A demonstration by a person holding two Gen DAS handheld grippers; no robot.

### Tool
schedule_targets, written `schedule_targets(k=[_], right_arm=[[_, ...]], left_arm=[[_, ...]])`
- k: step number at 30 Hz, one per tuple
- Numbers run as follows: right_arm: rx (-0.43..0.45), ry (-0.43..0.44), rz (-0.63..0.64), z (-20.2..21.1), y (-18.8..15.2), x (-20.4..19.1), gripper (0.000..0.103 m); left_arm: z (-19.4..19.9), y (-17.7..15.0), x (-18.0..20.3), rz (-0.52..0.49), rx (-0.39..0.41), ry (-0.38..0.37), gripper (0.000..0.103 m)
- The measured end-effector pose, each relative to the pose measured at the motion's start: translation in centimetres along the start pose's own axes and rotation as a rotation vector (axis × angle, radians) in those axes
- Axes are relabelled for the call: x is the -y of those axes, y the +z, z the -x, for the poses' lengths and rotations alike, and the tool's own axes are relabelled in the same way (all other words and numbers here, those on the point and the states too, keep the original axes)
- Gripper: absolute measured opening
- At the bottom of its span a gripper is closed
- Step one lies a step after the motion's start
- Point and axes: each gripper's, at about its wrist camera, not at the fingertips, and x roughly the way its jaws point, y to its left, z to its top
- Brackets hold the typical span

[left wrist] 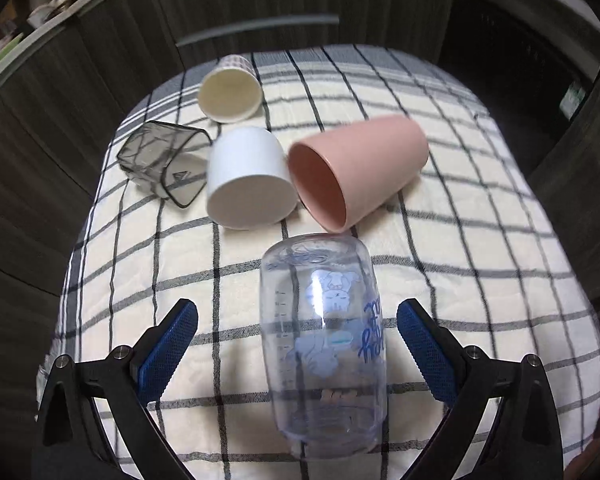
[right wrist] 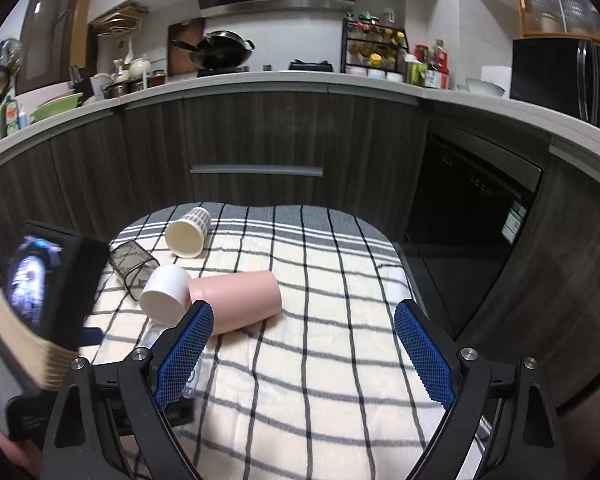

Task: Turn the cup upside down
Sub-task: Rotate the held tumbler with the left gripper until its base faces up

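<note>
- Clear plastic, printed in blue with a cartoon and handwriting: the transparent cup lying on its side on the checked cloth that covers the worktop, nearest of five tumbled cups.
- Sits between the spread blue pads of the left claw, touching neither finger; claw released, holding nothing.
- Long axis running straight away from the left wrist camera, roughly in line with the claw's reach. One end toward the pink cup, the other toward the camera; which end is the mouth, hard to tell through the clear wall.
- Farther off: white cup touching the pink one, smoky square cup to its left, cream patterned cup behind, all on their sides.
- Right claw likewise released and empty, hovering above bare cloth to the right of the cups, well apart from the clear one, of which only a sliver shows behind its left finger.
- Step in hand, by the look of it: the approach to grasp, flip not yet begun.
- Next move likely calls for closing across the cup's round belly, lifting clear of the cloth, then turning the wrist until the mouth faces down before setting it on its rim.
- Risk: smooth curved plastic may roll or slip as the pads close.
</note>
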Motion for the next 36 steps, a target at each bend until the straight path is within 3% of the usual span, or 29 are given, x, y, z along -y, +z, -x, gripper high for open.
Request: schedule_targets(k=[9,12,19,30,33,36], right_arm=[[-0.091,0.064,-0.083,-1.8,1.2,2.2,0.093],[-0.11,0.075,-0.126,-2.4,1.4,3.2,0.093],[-0.134,0.11,-0.183,-3.6,1.0,4.0,0.093],[-0.149,0.127,-0.215,-3.9,0.6,4.1,0.093],[-0.139,0.132,-0.217,-3.3,0.7,3.9,0.093],[-0.121,0.132,-0.224,-2.5,0.8,3.8,0.093]], left_arm=[[-3.6,2.4,1.9,-0.053,-0.231,-0.049,0.092],[-4.3,3.0,2.3,-0.062,-0.276,-0.043,0.092],[-6.4,3.2,2.9,-0.088,-0.345,0.0,0.074],[-5.2,2.1,1.0,-0.053,-0.31,-0.057,0.072],[-3.3,1.7,0.0,-0.041,-0.238,-0.069,0.072],[-1.0,1.0,-1.1,-0.021,-0.116,-0.094,0.072]])
